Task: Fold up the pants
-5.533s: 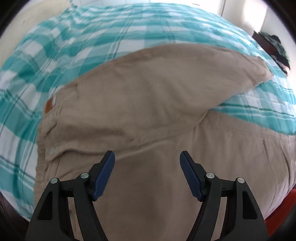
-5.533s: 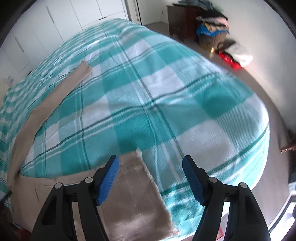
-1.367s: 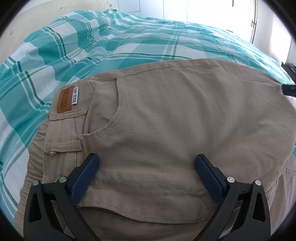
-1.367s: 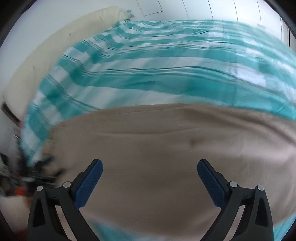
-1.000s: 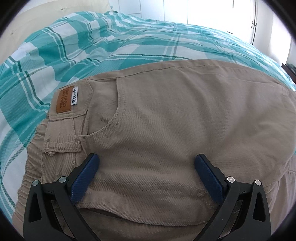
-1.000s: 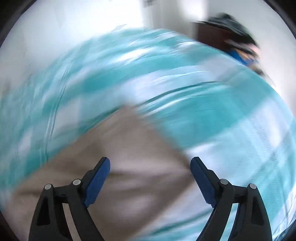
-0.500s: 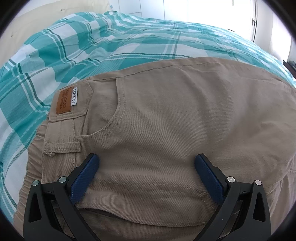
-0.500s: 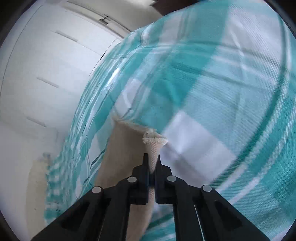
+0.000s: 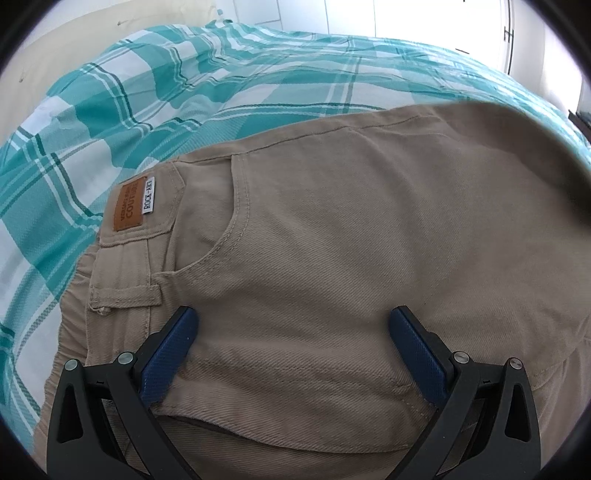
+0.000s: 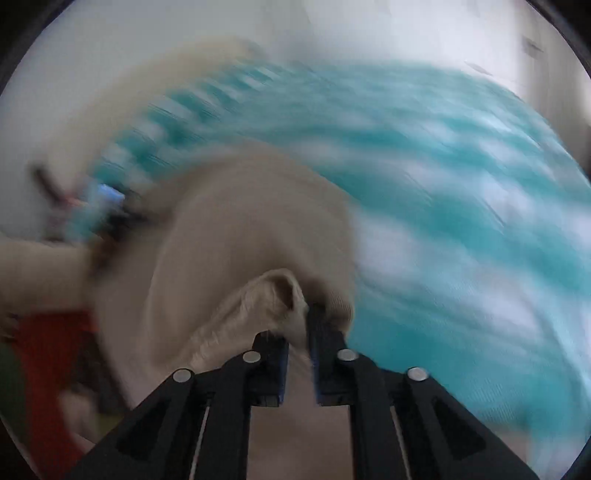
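Beige pants, teal-and-white plaid bedspread

We look steeply down from the left wrist, close over the waistband of tan pants on a teal checked bedspread, its far edge toward white wardrobe doors. Our right wrist view, blurred, also tilts down close over the pants' cloth. Both views share pants and bedspread.
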The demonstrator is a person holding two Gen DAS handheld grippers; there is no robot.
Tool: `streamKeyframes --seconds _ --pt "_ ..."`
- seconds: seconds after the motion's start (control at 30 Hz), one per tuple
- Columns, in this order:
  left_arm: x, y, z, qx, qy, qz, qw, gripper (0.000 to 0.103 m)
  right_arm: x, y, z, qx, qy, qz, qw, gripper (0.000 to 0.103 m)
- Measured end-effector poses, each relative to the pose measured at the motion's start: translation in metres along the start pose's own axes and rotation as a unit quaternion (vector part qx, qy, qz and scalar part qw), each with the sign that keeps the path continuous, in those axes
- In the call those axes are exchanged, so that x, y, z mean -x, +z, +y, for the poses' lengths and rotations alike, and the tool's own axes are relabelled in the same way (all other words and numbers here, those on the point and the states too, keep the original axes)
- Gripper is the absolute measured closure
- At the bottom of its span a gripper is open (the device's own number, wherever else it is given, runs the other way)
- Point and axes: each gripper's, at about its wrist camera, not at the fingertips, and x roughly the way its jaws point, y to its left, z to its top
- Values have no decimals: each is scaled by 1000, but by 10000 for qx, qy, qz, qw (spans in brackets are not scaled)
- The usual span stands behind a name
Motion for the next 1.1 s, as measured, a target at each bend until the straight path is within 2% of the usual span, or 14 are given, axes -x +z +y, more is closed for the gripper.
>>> streamKeyframes --seconds 0.03,0.07,0.1,0.17,0.27,0.33,0.4,0.5,0.63,0.7,0.77,0.83,1.0,1.1 --pt "1 1 -1 -24 35 30 10000 1 -3 -18 -10 -175 -478 221 9985 54" --pt "1 2 -2 -44 67 69 9999 1 -5 -39 -35 -509 -1263 524 9893 19" --pt "2 3 -2 -46 88 119 9999 1 0 -53 -52 -751 -1716 642 9802 10" --pt "6 6 -1 -38 113 250 9996 1 27 -73 -72 -1254 -2350 485 9627 11" --pt "22 6 -3 -235 166 402 9988 1 67 -79 -51 -1674 -2516 -80 9532 10" --pt "45 0 -3 -290 45 370 9989 1 83 -72 -31 -1759 -2462 -381 9524 10" --pt "77 -15 -5 -382 -304 309 9983 1 87 -62 13 -1686 -2132 -787 9591 9" --pt "118 -47 -11 -628 -655 201 9957 1 65 -52 102 -1443 -1311 -1199 9735 8" --pt "130 -103 -29 -1127 -672 611 9895 1 -4 -57 193 -1087 -403 -894 9892 8" --pt "132 -124 -24 -910 -671 587 9918 1 -40 -63 209 -1175 -235 -538 9913 7" --pt "137 -130 -15 -579 -751 490 9943 1 -72 -78 214 -1271 -563 -276 9899 7" --pt "138 -129 -17 -634 -725 484 9942 1 -70 -85 219 -1070 -659 -538 9906 4" --pt "135 -133 -18 -667 -708 420 9944 1 -69 -87 206 -1274 -357 -675 9889 4" --pt "135 -133 -18 -689 -713 386 9943 1 -71 -88 212 -1156 -530 -744 9891 3"
